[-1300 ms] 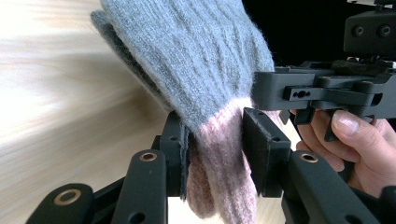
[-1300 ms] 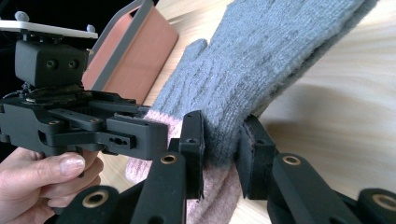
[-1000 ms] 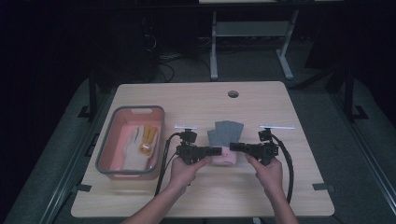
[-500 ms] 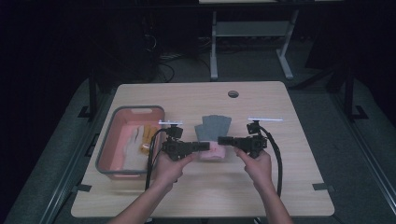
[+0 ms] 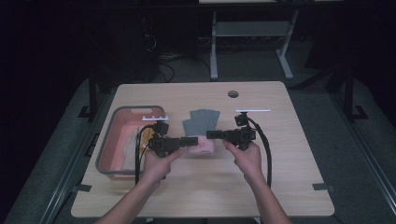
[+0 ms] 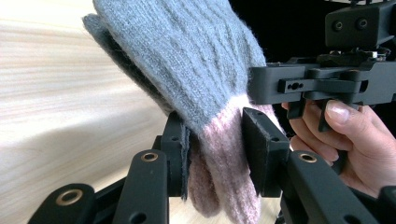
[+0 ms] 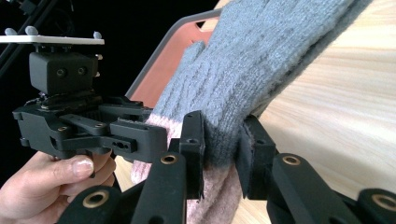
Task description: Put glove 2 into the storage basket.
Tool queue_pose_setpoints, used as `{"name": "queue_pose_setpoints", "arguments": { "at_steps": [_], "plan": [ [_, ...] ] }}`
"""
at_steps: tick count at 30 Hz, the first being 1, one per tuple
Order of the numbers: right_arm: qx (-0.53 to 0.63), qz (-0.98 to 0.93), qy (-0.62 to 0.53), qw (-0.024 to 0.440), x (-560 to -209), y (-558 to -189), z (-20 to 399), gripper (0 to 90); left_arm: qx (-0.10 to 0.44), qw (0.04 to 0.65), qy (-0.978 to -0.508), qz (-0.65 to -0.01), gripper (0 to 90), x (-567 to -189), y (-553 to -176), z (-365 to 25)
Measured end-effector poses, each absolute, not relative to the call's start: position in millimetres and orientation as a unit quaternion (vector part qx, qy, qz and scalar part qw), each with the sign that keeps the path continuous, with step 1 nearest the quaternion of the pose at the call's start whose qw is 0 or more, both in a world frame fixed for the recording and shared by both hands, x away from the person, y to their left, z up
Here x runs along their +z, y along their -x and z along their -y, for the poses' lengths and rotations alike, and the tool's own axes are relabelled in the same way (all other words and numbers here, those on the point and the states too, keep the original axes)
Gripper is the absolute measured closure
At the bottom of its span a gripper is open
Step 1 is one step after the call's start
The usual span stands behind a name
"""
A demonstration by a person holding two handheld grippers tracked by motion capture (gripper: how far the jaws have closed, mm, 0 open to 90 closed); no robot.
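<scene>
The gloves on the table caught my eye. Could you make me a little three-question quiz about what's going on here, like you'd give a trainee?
1. True or false: both the left gripper and the right gripper have their jaws closed on the gloves.
2. Which part of the gloves do the jaws pinch? A) the grey fingertips B) the pink cuff end C) the thumb
3. Fill in: the pink tub sits on the person's ____ side of the table.

Key: 1 true; 2 B; 3 left.
</scene>
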State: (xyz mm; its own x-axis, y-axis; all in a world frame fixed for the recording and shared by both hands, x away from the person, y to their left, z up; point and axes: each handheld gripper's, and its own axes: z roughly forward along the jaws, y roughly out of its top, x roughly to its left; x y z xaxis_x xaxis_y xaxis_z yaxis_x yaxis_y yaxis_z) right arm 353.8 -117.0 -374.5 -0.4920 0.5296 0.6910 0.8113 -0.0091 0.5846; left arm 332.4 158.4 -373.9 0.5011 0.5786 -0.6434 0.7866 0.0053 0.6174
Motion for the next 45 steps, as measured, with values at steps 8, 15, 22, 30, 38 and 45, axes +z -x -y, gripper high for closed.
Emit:
{"name": "queue_pose_setpoints", "arguments": {
  "at_steps": [8,15,22,30,38,45],
  "plan": [
    [-0.519,0.696,0.476,0.140,-366,-359,100,73.9,-0.093,0.518,-0.691,-0.496,63.6,-366,-331,-176],
    [-0.513,0.702,0.473,0.143,-358,-363,88,73.9,-0.089,0.518,-0.691,-0.497,63.6,-361,-332,-185],
    [-0.512,0.702,0.473,0.147,-353,-369,79,73.9,-0.082,0.519,-0.690,-0.498,63.6,-355,-335,-194],
    [-0.515,0.702,0.465,0.160,-351,-376,62,73.9,-0.075,0.524,-0.683,-0.504,63.6,-351,-334,-213],
    [-0.511,0.713,0.453,0.159,-343,-380,42,74.0,-0.071,0.527,-0.674,-0.513,63.8,-346,-332,-230],
    [-0.510,0.716,0.449,0.163,-339,-385,32,74.0,-0.067,0.529,-0.671,-0.516,64.0,-342,-333,-240]
  ]
}}
